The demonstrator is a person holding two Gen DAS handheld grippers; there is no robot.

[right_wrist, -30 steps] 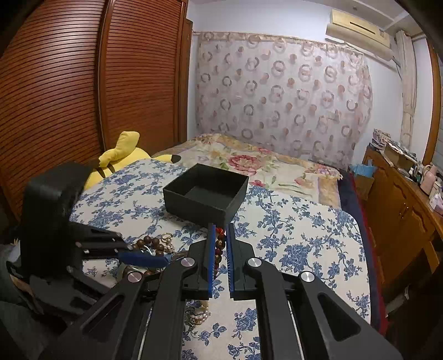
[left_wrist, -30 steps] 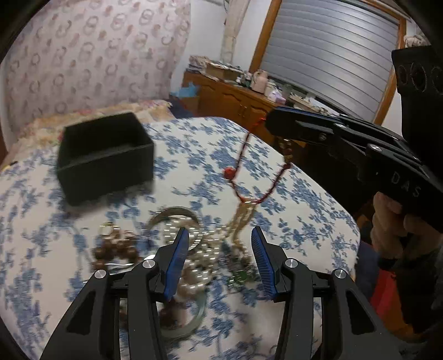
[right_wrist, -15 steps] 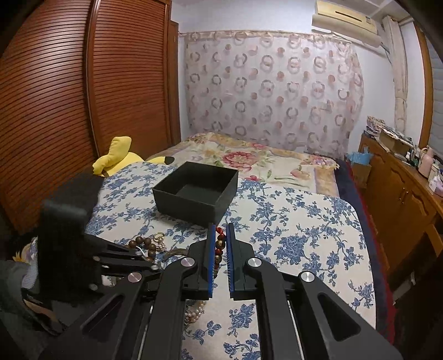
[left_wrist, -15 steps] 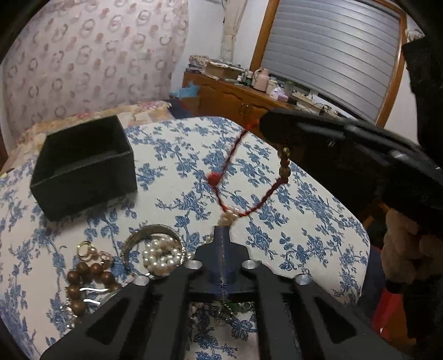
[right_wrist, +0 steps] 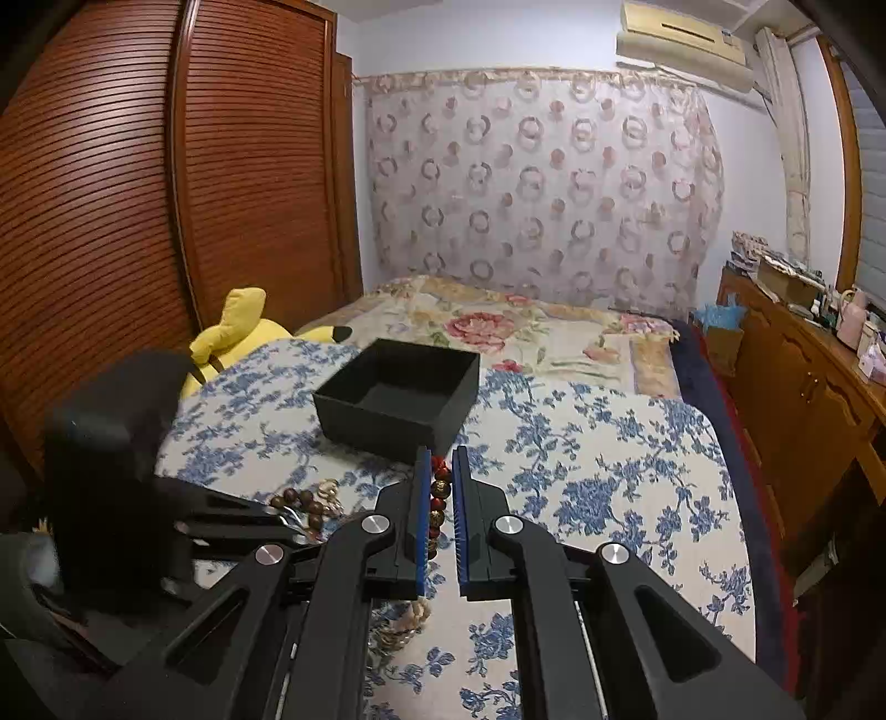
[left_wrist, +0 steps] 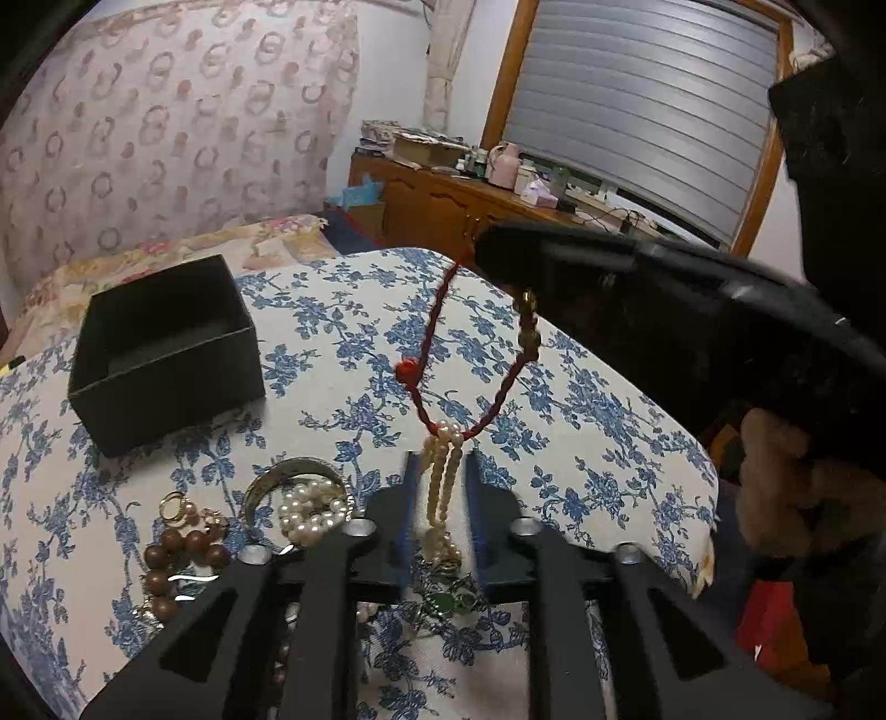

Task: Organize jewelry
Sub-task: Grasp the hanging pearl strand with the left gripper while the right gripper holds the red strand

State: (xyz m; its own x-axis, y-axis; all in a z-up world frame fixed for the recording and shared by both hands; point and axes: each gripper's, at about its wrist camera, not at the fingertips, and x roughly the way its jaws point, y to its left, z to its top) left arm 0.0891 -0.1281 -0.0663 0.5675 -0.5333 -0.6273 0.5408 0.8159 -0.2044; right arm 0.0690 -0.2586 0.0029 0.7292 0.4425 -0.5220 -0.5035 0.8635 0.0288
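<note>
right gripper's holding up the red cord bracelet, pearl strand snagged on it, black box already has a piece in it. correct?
One error: the black box is empty, as the right wrist view shows. The rest holds: the right gripper grips the red cord bracelet, and the pearl strand hangs from it.

Off-task stuff I see, right cam: louvred wooden wardrobe doors (right_wrist: 166, 194) at 9–10 o'clock, yellow plush toy (right_wrist: 238, 332) at 9 just below them. Circle-print curtain (right_wrist: 542, 183) at 12, AC unit (right_wrist: 686, 44) above it at 1. Floral bedspread (right_wrist: 498, 327) under the curtain. Blue-flower tablecloth (right_wrist: 609, 487) fills centre to 4. Wooden sideboard (right_wrist: 803, 399) at 3, w/ cluttered top. Left cam: grey roller shutter (left_wrist: 637, 111) in a wood frame at 1, pink jug (left_wrist: 506, 163) on the sideboard below it, blue tissue-like bundle (left_wrist: 360, 194) at 11–12 by the sideboard end.
</note>
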